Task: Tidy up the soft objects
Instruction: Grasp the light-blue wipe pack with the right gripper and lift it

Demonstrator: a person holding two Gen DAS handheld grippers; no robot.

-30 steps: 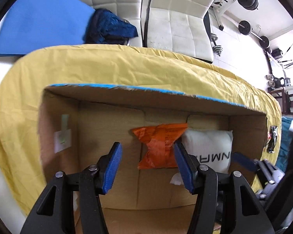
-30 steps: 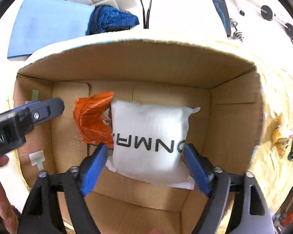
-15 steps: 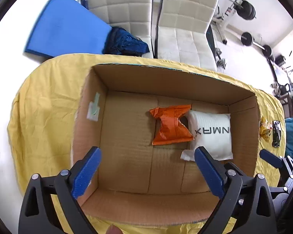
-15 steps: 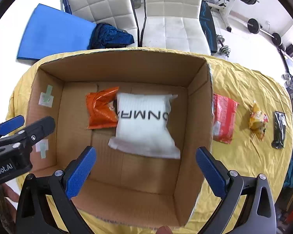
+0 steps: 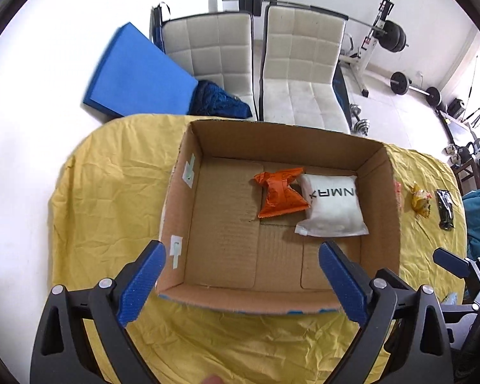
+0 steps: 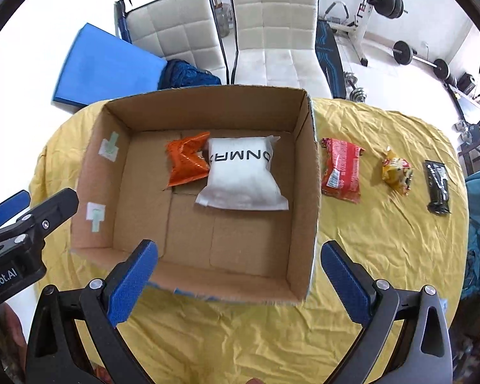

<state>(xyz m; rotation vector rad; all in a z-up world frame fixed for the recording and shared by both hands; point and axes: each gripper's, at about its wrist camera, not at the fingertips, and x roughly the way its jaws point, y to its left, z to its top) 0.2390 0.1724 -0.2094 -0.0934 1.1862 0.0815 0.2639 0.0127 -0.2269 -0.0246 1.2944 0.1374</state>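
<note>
Right tongs (image 6: 236, 280), jaws apart and empty, above the box's (image 6: 307, 172) near wall; left tongs (image 5: 240, 283) likewise apart; red packet (image 6: 340, 169) on worktop (image 6: 384, 249) just beyond box's right wall, long axis near-to-far, ahead-right of right tongs, the nearer pair.

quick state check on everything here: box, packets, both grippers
cardboard box: open-topped, upright on the yellow cloth
orange packet: in box, crumpled
white pouch: in box, edge over the orange packet
red packet: outside, flat on cloth
yellow packet: outside, crumpled
black packet: outside, flat
left gripper: open, empty
right gripper: open, empty
</note>
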